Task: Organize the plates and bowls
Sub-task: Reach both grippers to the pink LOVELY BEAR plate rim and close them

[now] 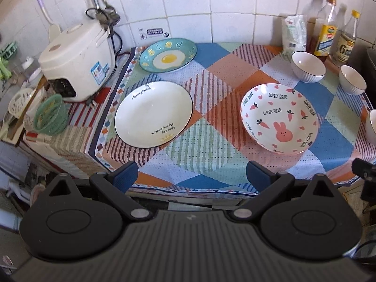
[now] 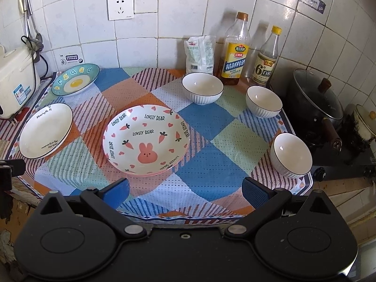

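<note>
Plates lay apart on the cloth [image 2: 211,117]: rabbit plate [image 2: 146,139], white plate [image 2: 45,130], egg plate [image 2: 75,79]. Left gripper [image 1: 191,174] and right gripper [image 2: 185,189] gaped wide, empty.

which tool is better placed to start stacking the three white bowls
Right. In the right wrist view the three white bowls sit on the right tool's side. In the left wrist view the left tool faces the white plate. Both tools are open and empty.

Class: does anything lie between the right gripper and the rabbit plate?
Nothing visible does. The right gripper is open at the table's near edge, and only bare tablecloth separates it from the rabbit plate.
</note>
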The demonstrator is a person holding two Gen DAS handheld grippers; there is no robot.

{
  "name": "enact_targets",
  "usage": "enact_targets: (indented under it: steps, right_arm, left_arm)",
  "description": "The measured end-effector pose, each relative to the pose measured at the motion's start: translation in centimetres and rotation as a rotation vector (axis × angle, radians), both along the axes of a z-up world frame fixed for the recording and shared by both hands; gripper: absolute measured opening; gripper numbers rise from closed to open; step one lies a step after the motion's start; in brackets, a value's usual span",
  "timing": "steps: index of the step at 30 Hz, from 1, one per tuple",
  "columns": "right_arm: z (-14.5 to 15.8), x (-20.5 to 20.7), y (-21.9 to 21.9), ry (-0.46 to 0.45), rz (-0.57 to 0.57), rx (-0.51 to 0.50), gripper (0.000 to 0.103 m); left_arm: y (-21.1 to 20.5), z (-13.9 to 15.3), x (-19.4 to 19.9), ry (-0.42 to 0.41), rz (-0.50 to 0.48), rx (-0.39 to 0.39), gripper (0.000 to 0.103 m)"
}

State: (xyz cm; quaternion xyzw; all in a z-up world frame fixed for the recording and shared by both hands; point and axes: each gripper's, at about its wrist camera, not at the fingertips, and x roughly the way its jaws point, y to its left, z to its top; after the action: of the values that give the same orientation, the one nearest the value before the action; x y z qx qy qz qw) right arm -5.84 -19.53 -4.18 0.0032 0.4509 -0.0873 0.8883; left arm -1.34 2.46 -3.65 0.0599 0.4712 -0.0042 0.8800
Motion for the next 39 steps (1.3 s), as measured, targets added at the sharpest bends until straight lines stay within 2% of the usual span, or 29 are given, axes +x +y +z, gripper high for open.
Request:
enact_targets:
  steps: [2,7,12,17,19,21,23,25,27,31,32,33,35,37,39]
  right_arm:
    - [-0.1,0.0,-0.2,0.001,-0.004,0.005,0.103]
    - [-0.3,0.2,-0.7,0.003,-0.016,0.033,0.103]
    - [-0.6,0.6,-1.4,-0.013,-0.023,0.069,0.103]
    - [-0.5,1.3,-2.6,-0.117,0.05,0.098,0.103]
    - [-0.5,1.7,-3.4,-0.179,0.069,0.118,0.103]
    - [-0.8,2.0,-4.2,-0.262,0.112,0.144,0.103]
    - [-1.6,2.2,-5.1,-0.333,0.18,0.224,0.103]
    - [-3.0,2.8,-6.0,-0.356,0.228,0.303,0.103]
    - [-4.6,3.5,-6.4,-0.369,0.226,0.341,0.103]
    - [-9.0,5.6,-7.3,-0.319,0.186,0.348,0.103]
    - [-10.2,6.3,-7.5,-0.294,0.175,0.355,0.1]
    - [-11.3,7.0,-7.7,-0.269,0.16,0.367,0.092]
    - [-13.4,8.0,-8.5,-0.219,0.118,0.421,0.086]
    - [-15.0,8.8,-9.0,-0.208,0.083,0.458,0.084]
    - [-16.2,9.7,-9.0,-0.183,0.065,0.486,0.075]
  left_arm:
    - [0.2,-0.1,0.3,0.012,0.016,-0.027,0.1]
    - [0.3,0.0,0.4,0.04,-0.04,-0.135,0.097]
    - [-0.5,0.0,1.1,0.031,-0.09,-0.14,0.097]
    - [-1.2,-1.5,3.2,0.011,-0.104,-0.142,0.097]
    - [-1.3,-2.6,4.3,0.021,-0.104,-0.127,0.097]
    - [-1.5,-3.7,5.1,-0.006,-0.118,-0.108,0.094]
    - [-2.1,-4.9,6.1,-0.007,-0.152,-0.061,0.087]
    - [-2.6,-6.0,7.2,0.012,-0.181,-0.077,0.087]
    - [-3.0,-6.9,8.1,0.014,-0.194,-0.089,0.087]
    - [-4.4,-9.3,9.9,0.011,-0.246,-0.137,0.087]
    - [-4.8,-10.0,10.4,0.015,-0.244,-0.145,0.087]
    - [-5.0,-10.8,11.0,0.023,-0.236,-0.146,0.087]
    - [-5.4,-12.2,12.0,0.032,-0.226,-0.154,0.087]
    - [-5.7,-13.4,13.1,0.043,-0.218,-0.163,0.087]
    - [-5.9,-14.4,14.0,0.056,-0.213,-0.162,0.087]
